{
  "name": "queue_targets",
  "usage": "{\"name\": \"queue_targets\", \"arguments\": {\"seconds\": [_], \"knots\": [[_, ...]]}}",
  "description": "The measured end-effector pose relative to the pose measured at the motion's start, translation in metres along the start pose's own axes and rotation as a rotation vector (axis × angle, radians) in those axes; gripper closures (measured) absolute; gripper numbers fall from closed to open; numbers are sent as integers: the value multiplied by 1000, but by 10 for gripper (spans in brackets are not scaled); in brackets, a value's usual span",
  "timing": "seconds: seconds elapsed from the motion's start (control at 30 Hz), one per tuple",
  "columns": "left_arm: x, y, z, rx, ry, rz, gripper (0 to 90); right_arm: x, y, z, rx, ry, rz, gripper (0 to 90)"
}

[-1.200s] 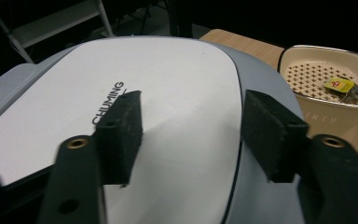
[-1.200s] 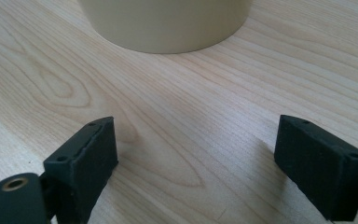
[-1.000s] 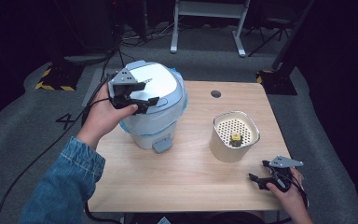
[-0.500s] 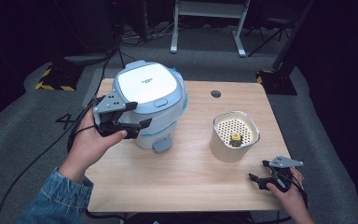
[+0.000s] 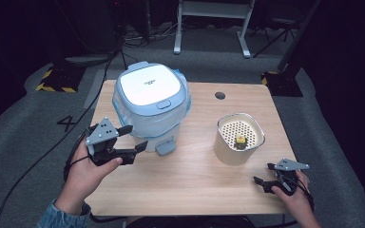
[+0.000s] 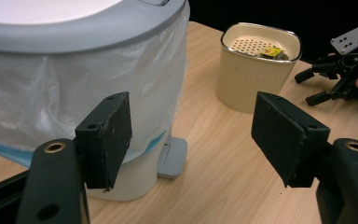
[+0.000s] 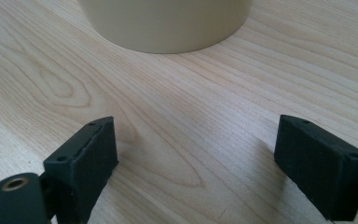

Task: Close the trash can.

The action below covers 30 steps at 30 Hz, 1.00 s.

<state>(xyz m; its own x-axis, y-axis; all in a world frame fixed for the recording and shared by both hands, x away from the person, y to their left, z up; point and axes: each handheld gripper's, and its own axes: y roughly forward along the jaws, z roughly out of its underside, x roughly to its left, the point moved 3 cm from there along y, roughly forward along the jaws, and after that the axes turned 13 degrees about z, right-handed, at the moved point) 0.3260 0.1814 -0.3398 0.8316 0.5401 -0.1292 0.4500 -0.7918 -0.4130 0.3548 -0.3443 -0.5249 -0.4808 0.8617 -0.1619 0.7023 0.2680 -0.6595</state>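
A white and pale-blue pedal bin (image 5: 152, 104) with a clear liner stands at the table's back left, lid down, its grey pedal (image 5: 165, 147) facing the front. My left gripper (image 5: 137, 136) hovers open just left of the pedal, nothing between its pads. In the left gripper view, the bin (image 6: 74, 84) is behind the left pad, and the pedal (image 6: 172, 157) lies low between the jaws. A cream container (image 5: 239, 139) holds a perforated insert and a small yellow thing (image 5: 240, 140). My right gripper (image 5: 263, 173) rests open near the front right corner, pointing at the container (image 7: 168, 23).
The wooden table (image 5: 195, 190) has a dark cable hole (image 5: 220, 95) near its back edge. Cables run over the grey floor on the left. A white metal frame (image 5: 209, 23) stands behind the table. The left gripper view also catches the right gripper (image 6: 305, 87).
My left gripper has come off the top of the bin's lid, moving down and toward the front left. It is now beside the bin's base. The right gripper has stayed put.
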Motion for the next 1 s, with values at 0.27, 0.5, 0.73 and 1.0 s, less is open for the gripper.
{"name": "queue_targets", "arguments": {"seconds": [0.27, 0.5, 0.73, 1.0], "knots": [[-5, 9, 27, 19, -14, 6, 293, 0, 0, 0, 0, 0, 0, 132], [-4, 19, 48, 55, -9, 4, 285, 0, 0, 0, 0, 0, 0, 132], [-1, 28, 69, 87, -33, 15, 283, 0, 0, 0, 0, 0, 0, 132], [3, 43, 93, 123, -55, 10, 282, 0, 0, 0, 0, 0, 0, 132]]}}
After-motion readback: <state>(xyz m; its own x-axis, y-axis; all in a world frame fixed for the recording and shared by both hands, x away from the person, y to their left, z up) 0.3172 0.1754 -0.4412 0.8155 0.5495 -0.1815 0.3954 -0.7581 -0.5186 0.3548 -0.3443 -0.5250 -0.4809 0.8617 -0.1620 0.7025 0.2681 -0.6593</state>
